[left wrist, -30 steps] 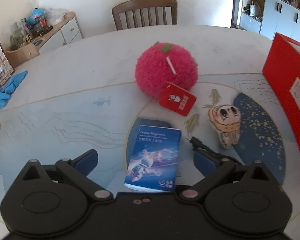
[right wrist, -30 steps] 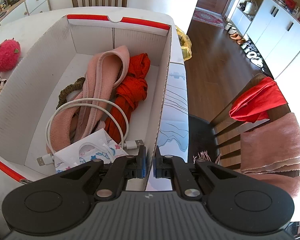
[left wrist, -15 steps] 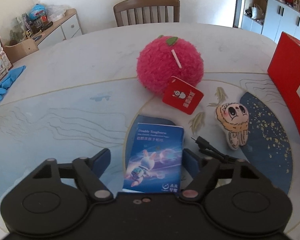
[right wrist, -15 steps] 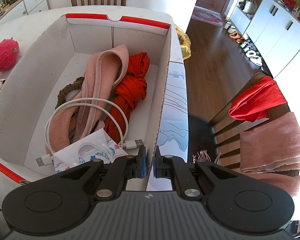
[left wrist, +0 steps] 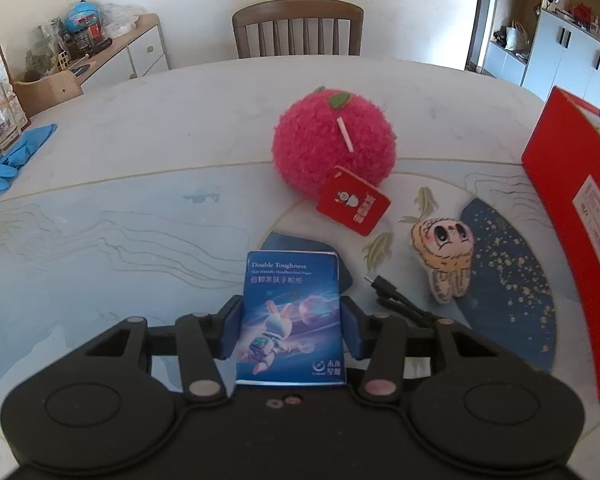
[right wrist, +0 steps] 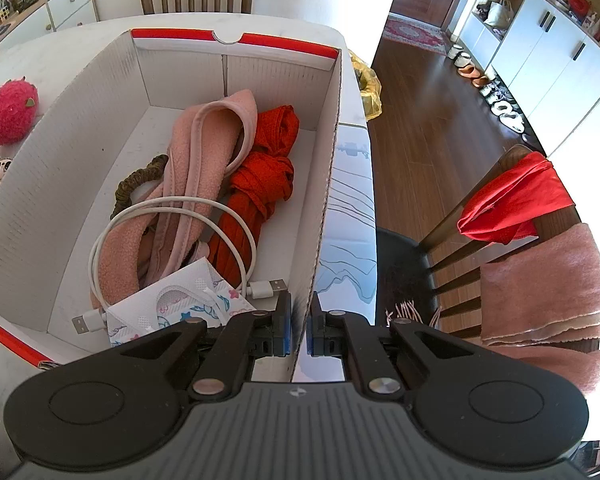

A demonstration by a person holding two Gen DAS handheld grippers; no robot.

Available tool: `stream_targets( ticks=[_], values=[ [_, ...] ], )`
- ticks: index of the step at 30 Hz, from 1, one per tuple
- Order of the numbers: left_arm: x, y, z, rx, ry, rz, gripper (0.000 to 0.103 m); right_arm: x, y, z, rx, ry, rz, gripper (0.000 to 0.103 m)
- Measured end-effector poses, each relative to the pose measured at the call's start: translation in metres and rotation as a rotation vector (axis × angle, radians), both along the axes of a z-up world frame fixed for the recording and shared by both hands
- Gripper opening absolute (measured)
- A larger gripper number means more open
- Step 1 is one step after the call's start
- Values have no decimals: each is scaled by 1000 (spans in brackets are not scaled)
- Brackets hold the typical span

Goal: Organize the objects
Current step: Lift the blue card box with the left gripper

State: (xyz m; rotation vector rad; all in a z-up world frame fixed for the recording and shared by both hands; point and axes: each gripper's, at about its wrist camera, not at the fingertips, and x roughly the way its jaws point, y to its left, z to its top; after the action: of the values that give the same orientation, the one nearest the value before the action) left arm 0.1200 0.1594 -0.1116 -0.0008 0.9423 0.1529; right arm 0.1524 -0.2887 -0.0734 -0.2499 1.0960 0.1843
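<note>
Gripping a blue tissue packet (left wrist: 292, 316) in our left gripper (left wrist: 290, 330) near the red box (left wrist: 572, 216), our right gripper (right wrist: 299, 330) pinched that box's wall.

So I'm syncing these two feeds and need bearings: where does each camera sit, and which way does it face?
Left wrist: on the left gripper, low over the table, facing the far chair; its fingers clamp a blue tissue pack.
Right wrist: on the right gripper, looking down into the box; its fingers pinch the box's right wall.
Shared: the pink plush ball, the box, the far chair.
</note>
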Motion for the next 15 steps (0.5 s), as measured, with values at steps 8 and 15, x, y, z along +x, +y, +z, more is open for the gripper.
stream_targets(
  ticks=[8,15],
  values=[
    [-9,-15,32,-74,-49,0,48,0,-1,-2,15,4,-1,6],
    [-8,-54,64,-115,-95,-82,48,-1,-2,-3,31,6,-14,6]
  ],
)
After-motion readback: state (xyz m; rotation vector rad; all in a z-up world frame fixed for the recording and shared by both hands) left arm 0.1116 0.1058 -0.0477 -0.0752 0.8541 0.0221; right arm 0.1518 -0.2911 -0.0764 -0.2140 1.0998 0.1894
